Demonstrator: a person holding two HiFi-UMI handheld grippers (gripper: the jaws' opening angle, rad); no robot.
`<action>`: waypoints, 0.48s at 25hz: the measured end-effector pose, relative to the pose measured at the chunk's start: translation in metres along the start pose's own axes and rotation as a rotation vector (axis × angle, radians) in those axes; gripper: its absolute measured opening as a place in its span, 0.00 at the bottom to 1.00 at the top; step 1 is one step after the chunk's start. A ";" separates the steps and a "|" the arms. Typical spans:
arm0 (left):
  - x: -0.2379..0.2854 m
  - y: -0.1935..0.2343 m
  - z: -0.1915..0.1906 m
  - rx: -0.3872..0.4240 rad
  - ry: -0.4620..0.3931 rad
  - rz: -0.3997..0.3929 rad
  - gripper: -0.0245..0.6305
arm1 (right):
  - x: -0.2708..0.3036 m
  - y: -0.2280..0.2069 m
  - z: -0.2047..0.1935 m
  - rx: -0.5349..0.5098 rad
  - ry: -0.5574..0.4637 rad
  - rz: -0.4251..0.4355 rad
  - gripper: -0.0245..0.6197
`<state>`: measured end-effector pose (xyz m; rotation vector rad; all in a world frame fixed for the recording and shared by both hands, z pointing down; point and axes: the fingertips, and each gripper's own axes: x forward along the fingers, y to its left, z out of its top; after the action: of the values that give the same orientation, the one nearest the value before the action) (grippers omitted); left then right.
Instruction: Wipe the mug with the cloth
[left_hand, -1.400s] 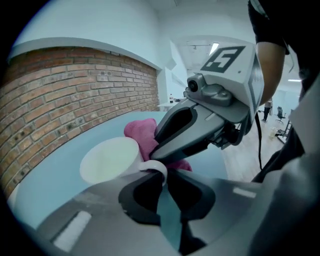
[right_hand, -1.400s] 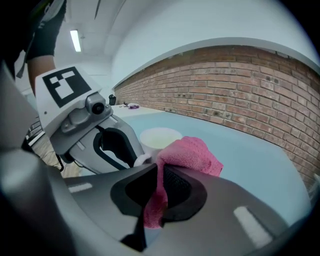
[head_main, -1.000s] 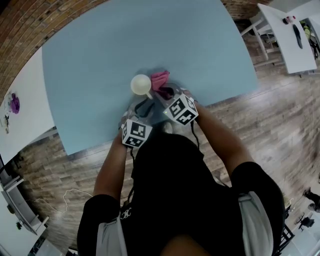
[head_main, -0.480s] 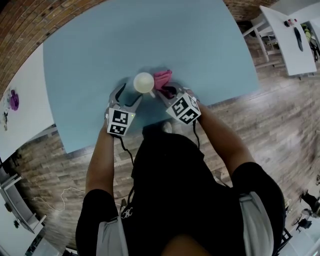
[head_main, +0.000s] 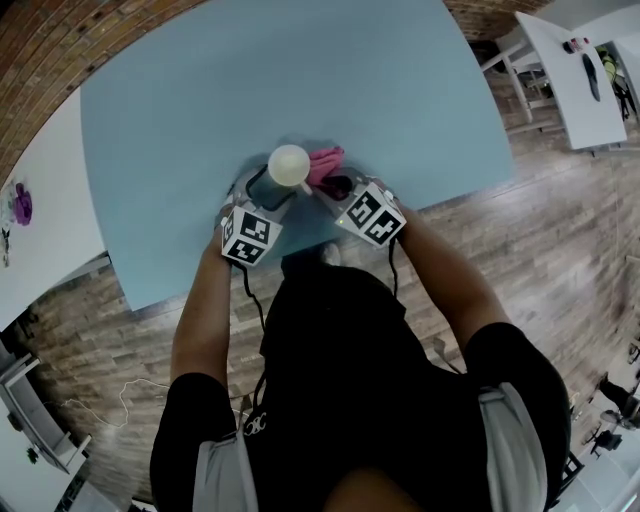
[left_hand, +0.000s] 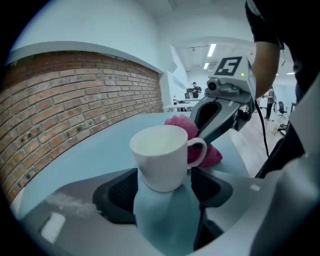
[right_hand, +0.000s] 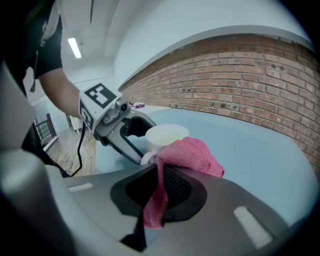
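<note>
Left gripper view: one white mug (left_hand: 162, 157) stands upright near the table's (head_main: 200, 100) near edge, between the left gripper's (left_hand: 165, 187) jaws, which have just been opening and are now wide, pads clear. The right gripper (right_hand: 160, 187) clamps one pink cloth (right_hand: 192, 155) just beside the handle.

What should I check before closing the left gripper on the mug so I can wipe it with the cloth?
1. The left gripper is open: ok. Its jaws have just been opening and now stand wide apart.
2. The white mug is between those jaws: ok. It stands upright on the blue table and is not yet gripped.
3. The mug handle is clear of the pads: cannot tell. It points sideways, toward one jaw.
4. The pink cloth is held: ok. The right gripper is shut on it.
5. The cloth is touching the mug: cannot tell. It sits right beside the handle.
</note>
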<state>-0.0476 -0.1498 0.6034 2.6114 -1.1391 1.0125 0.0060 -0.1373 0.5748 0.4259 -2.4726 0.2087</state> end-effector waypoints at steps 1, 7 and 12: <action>0.001 -0.001 0.000 0.008 0.001 0.000 0.58 | -0.001 0.001 0.005 0.047 -0.022 0.018 0.10; 0.000 0.005 0.001 -0.011 -0.007 0.007 0.58 | -0.014 0.011 0.037 0.227 -0.139 0.152 0.10; 0.000 0.005 0.002 -0.076 -0.019 0.012 0.58 | -0.003 0.013 0.026 0.238 -0.112 0.127 0.10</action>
<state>-0.0502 -0.1540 0.6008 2.5629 -1.1744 0.9295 -0.0103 -0.1309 0.5512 0.3886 -2.5969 0.5488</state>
